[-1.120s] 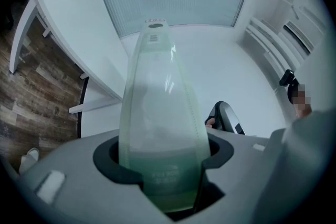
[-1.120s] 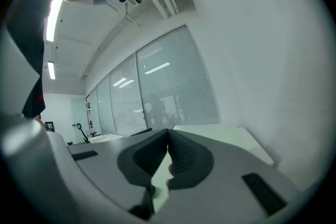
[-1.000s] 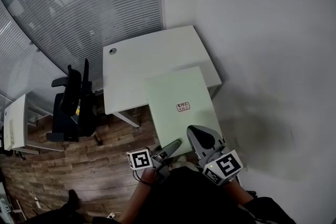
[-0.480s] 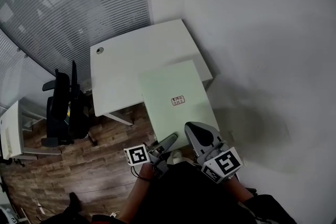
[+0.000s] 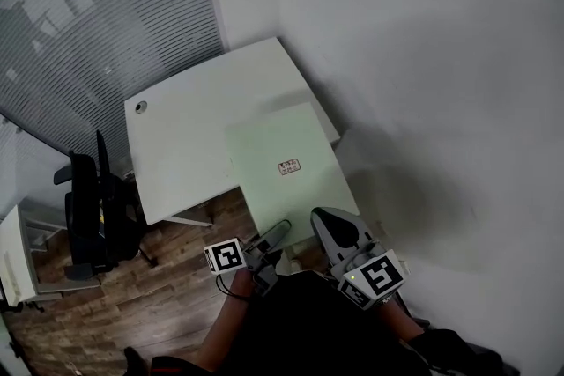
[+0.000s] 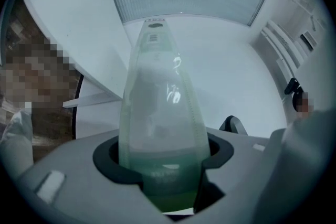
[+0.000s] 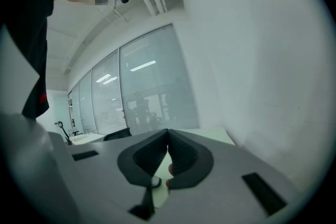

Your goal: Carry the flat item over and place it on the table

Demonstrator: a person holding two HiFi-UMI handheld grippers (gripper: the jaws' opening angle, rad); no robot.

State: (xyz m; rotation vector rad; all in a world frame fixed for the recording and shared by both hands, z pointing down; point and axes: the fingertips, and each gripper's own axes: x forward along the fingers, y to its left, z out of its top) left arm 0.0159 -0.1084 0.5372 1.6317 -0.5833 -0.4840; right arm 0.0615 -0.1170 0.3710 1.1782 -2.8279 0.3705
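A pale green flat board (image 5: 286,163) with a small label is carried level between both grippers. Its far end hangs over the near right corner of the white table (image 5: 185,145). My left gripper (image 5: 275,233) is shut on the board's near edge at the left. In the left gripper view the board (image 6: 157,113) runs edge-on out of the left gripper (image 6: 160,165). My right gripper (image 5: 328,220) holds the near edge at the right. In the right gripper view, the right gripper (image 7: 167,157) has its jaws pressed together on a thin pale strip of the board (image 7: 160,192).
A white wall (image 5: 441,101) runs close along the right side. Glass with blinds (image 5: 88,13) stands behind the table. A black office chair (image 5: 88,207) sits left of the table on the wooden floor (image 5: 132,304). The table has a cable hole (image 5: 141,106) at its far left.
Both grippers have carried the board forward toward the table. The table and chair have slid left in the head view, and the board's far end still overlaps the table corner.
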